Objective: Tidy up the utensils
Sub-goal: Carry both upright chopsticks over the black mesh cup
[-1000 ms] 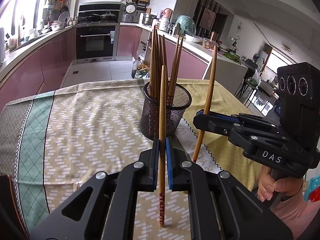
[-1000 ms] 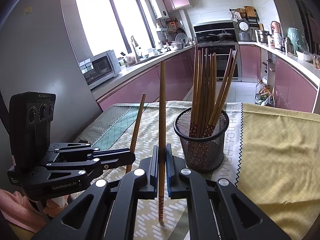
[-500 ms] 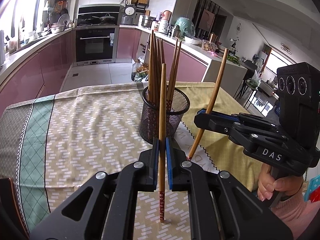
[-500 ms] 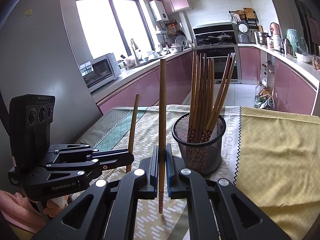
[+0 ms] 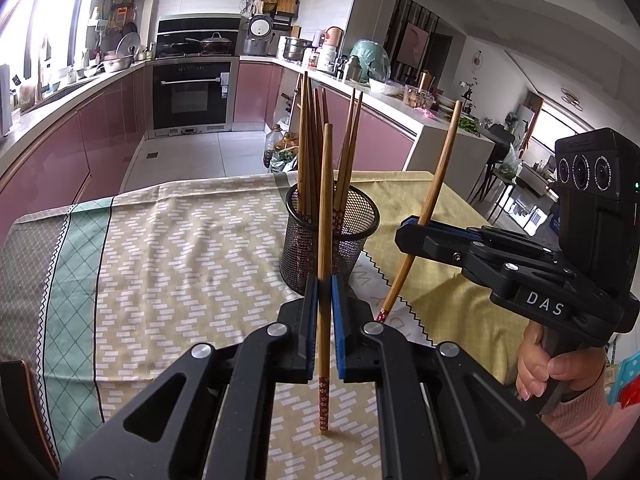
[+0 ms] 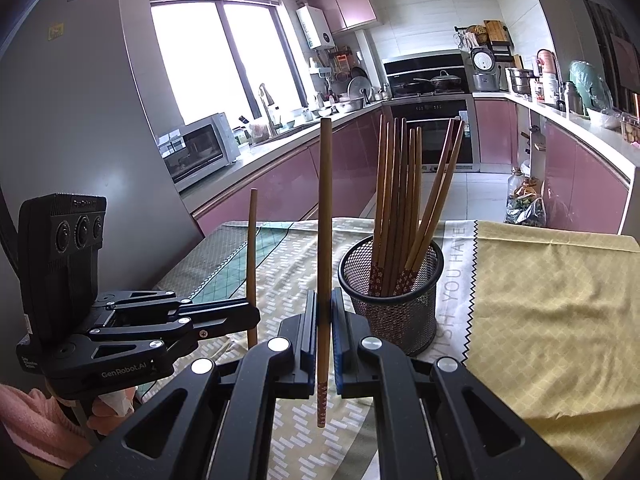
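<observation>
chopsticks [image 6: 400, 200]: smooth wood, patterned red ends
holder [image 6: 394, 312]: black wire mesh metal, matt
tablecloth [image 5: 180, 248]: woven cloth, matt, creased; yellow cloth at right of frame
left gripper [image 5: 325, 312]: matt black plastic, shiny metal pins, blue pads
cabinets [image 6: 280, 184]: glossy pink fronts, upper middle
oven [image 5: 192, 96]: glossy black glass

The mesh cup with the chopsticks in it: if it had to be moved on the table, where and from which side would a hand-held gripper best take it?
Grip the mesh cup by its rim, from the near side, one finger inside and one outside the wall. The chopsticks in the cup lean toward the far side and right, leaving the near rim freest. The round body looks too wide to span.
</observation>
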Demonstrator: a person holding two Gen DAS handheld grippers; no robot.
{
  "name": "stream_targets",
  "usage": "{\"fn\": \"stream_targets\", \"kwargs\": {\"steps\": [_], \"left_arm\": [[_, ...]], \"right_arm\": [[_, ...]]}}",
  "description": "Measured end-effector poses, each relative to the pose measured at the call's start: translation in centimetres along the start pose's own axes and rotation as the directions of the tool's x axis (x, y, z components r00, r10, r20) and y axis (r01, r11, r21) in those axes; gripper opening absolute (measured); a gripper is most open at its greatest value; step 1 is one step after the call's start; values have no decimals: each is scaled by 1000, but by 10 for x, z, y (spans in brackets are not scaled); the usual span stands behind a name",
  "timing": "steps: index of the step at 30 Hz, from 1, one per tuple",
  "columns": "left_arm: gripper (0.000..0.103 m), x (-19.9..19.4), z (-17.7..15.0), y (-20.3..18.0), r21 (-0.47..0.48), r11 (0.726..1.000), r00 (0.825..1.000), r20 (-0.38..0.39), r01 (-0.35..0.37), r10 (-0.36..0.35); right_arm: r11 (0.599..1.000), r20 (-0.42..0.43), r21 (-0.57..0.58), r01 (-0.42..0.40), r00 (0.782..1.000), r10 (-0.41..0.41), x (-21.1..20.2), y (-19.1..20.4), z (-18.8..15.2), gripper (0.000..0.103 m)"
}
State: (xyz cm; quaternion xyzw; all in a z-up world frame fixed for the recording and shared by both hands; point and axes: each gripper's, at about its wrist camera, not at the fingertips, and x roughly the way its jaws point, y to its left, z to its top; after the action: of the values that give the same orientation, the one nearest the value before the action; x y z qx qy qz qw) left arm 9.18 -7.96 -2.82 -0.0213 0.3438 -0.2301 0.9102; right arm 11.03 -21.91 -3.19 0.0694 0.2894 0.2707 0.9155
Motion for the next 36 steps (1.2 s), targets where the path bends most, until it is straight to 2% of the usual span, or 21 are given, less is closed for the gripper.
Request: {"fn": "stream_targets", "kwargs": {"steps": [36], "left_arm": [[8,-11,20,-2,15,1000,999,49,22,-23]], "right_arm": [[1000,54,-19,16,998,-15,-10,-6,20,6]]}}
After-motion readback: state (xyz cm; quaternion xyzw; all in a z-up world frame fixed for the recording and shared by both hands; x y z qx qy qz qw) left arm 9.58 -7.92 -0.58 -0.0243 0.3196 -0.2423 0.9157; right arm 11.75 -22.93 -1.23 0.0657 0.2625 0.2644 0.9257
